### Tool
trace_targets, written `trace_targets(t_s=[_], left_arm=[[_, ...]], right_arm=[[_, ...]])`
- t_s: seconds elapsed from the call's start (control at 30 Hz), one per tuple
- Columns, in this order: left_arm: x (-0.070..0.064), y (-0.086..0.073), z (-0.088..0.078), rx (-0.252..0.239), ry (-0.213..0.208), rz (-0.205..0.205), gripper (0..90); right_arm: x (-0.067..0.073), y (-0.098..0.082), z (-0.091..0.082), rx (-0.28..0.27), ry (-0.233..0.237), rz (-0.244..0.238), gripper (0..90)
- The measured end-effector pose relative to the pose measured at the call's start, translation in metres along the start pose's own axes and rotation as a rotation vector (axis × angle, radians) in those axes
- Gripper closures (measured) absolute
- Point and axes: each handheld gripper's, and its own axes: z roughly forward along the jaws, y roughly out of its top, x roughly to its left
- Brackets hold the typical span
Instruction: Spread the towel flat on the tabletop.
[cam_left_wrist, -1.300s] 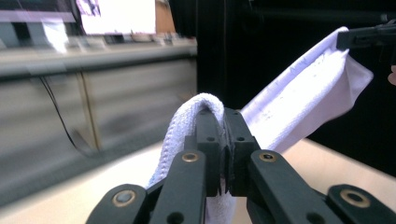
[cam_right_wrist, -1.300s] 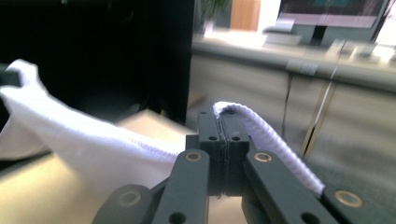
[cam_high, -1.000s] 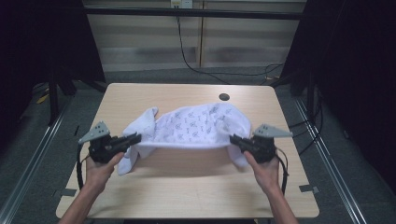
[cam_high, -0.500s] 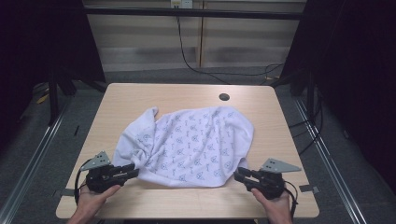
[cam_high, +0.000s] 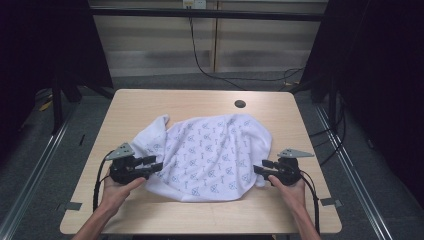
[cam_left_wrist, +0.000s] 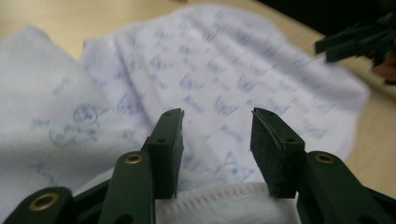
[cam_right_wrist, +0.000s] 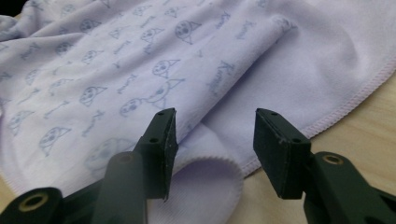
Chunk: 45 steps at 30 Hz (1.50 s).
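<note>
Black two-jaw tongs sit low over the near half of the pale wooden table (cam_high: 150, 107), one in each of the person's hands, forearms coming in over the near edge. The left gripper (cam_high: 154, 166) points inward at the left hem of the white terry towel printed with small blue figures (cam_high: 210, 155); the right gripper (cam_high: 259, 168) points inward at its right hem. Both pairs of jaws have just been opening and stand apart, a stitched fold of towel lying loose between the pads, pinched by neither. The towel lies spread and rumpled at the table's middle, reaching toward the near edge, its far left corner bunched.
</note>
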Motion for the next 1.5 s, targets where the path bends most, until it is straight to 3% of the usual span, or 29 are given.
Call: trace_targets(t_s=[0.07,0.1,0.13,0.17,0.23,0.4,0.47,0.57,0.63,0.73,0.87,0.97,1.0,1.03,1.07,1.2,1.27,1.33,1.4,1.5], left_arm=[[0.002,-0.005,0.005,0.028,0.003,-0.01,55.2],[0.004,-0.01,0.008,0.072,0.016,0.003,55.2],[0.005,-0.013,0.008,0.1,0.027,0.013,56.9],[0.007,-0.019,0.006,0.112,0.037,0.017,60.2],[0.009,-0.023,0.002,0.117,0.04,0.006,62.3],[0.008,-0.029,-0.003,0.14,0.053,0.018,62.6],[0.009,-0.031,-0.009,0.141,0.063,-0.002,62.6],[0.01,-0.033,-0.012,0.141,0.071,-0.001,62.2],[0.012,-0.035,-0.016,0.144,0.081,-0.016,61.7],[0.017,-0.035,-0.018,0.14,0.093,-0.025,60.7],[0.018,-0.036,-0.018,0.133,0.088,-0.029,60.2],[0.02,-0.036,-0.018,0.132,0.086,-0.031,60.2],[0.02,-0.036,-0.018,0.132,0.086,-0.031,60.2],[0.02,-0.036,-0.017,0.131,0.084,-0.033,60.1],[0.02,-0.036,-0.017,0.13,0.084,-0.033,60.1],[0.02,-0.036,-0.017,0.126,0.082,-0.035,60.0],[0.02,-0.036,-0.017,0.126,0.08,-0.032,59.8],[0.02,-0.037,-0.017,0.126,0.081,-0.028,59.5],[0.02,-0.037,-0.017,0.124,0.077,-0.03,59.6],[0.019,-0.037,-0.017,0.128,0.074,-0.025,59.7]], right_arm=[[-0.001,-0.001,0.003,0.012,0.003,0.004,49.3],[0.0,-0.002,0.006,0.038,0.004,0.004,52.5],[0.002,-0.004,0.008,0.072,0.005,-0.009,62.0],[0.007,-0.006,0.005,0.064,-0.001,-0.028,79.9],[0.011,-0.003,-0.005,0.025,0.003,-0.038,85.3],[0.032,0.015,-0.04,-0.062,-0.012,-0.109,85.5],[0.042,0.019,-0.051,-0.076,0.015,-0.127,83.7],[0.059,0.009,-0.055,-0.042,0.072,-0.167,78.8],[0.07,-0.008,-0.052,-0.002,0.138,-0.155,76.9],[0.075,-0.024,-0.054,0.002,0.161,-0.123,66.8],[0.059,-0.026,-0.061,-0.014,0.095,-0.081,62.6],[0.036,-0.025,-0.063,-0.059,0.068,-0.03,63.2],[0.036,-0.025,-0.063,-0.059,0.068,-0.03,63.2],[0.024,-0.023,-0.06,-0.037,0.014,-0.032,64.5],[0.018,-0.023,-0.057,-0.025,-0.008,-0.03,64.0],[0.003,-0.029,-0.045,0.03,-0.041,0.0,58.4],[0.003,-0.03,-0.043,0.047,-0.054,-0.008,57.2],[0.006,-0.036,-0.035,0.113,-0.094,-0.043,51.3],[0.01,-0.037,-0.034,0.115,-0.117,-0.081,51.4],[0.007,-0.036,-0.033,0.119,-0.168,-0.148,65.2]])
